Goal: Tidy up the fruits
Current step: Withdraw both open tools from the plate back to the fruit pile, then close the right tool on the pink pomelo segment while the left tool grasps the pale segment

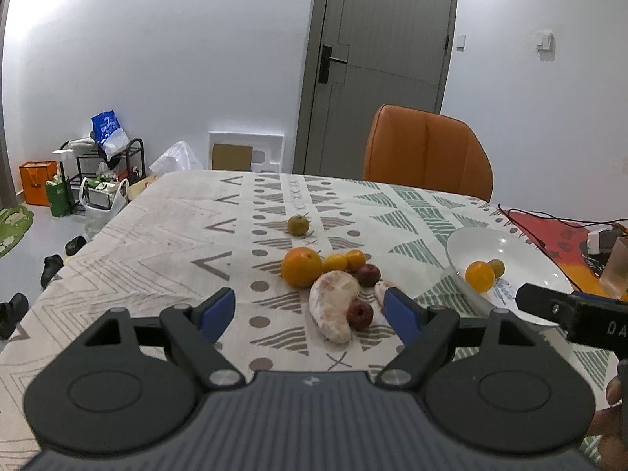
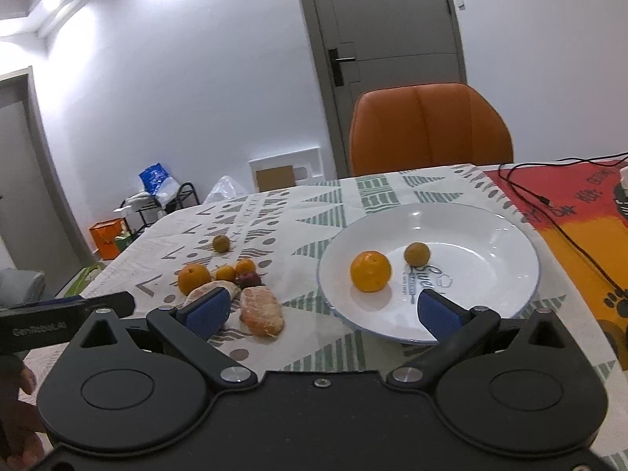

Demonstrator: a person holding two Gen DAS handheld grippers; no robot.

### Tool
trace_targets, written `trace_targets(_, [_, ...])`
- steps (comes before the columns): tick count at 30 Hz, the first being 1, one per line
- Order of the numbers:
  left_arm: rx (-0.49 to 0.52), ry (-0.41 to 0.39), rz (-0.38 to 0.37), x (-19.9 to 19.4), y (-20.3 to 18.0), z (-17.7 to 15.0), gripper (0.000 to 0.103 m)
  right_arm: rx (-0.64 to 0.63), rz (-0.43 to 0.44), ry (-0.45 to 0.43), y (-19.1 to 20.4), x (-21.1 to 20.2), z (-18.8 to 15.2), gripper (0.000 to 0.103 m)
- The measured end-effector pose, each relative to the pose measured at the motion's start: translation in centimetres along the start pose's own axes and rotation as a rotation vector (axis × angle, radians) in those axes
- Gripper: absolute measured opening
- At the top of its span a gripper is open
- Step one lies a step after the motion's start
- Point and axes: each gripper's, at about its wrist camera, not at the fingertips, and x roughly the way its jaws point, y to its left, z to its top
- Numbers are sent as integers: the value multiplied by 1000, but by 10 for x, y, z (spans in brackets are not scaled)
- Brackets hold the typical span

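Observation:
Fruit lies clustered on the patterned tablecloth: a large orange (image 1: 301, 267), two small oranges (image 1: 334, 263), two dark red fruits (image 1: 360, 314) and two peeled pomelo segments (image 1: 333, 311). A greenish fruit (image 1: 298, 225) sits apart, farther back. The white plate (image 2: 498, 243) on the right holds an orange (image 2: 370, 271) and a small greenish fruit (image 2: 417, 253). My left gripper (image 1: 312, 310) is open just short of the cluster. My right gripper (image 2: 322, 314) is open, with one finger before the pomelo segment (image 2: 261, 311) and the other over the plate's near rim.
An orange chair (image 1: 428, 149) stands at the table's far side. A red-orange mat (image 2: 581, 219) with black cables covers the right end, and a clear cup (image 1: 618, 271) stands there. Bags and a rack (image 1: 106, 165) sit on the floor to the left.

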Motion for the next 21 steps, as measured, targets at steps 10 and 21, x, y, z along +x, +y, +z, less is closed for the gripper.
trace_targets(10, [-23,41,-28,11,7,-4,81,-37,63,37,13,13,-1,102])
trace_targets(21, [-37,61,-59,26,7,-5,78,-69,101,87,23,31,-4,89])
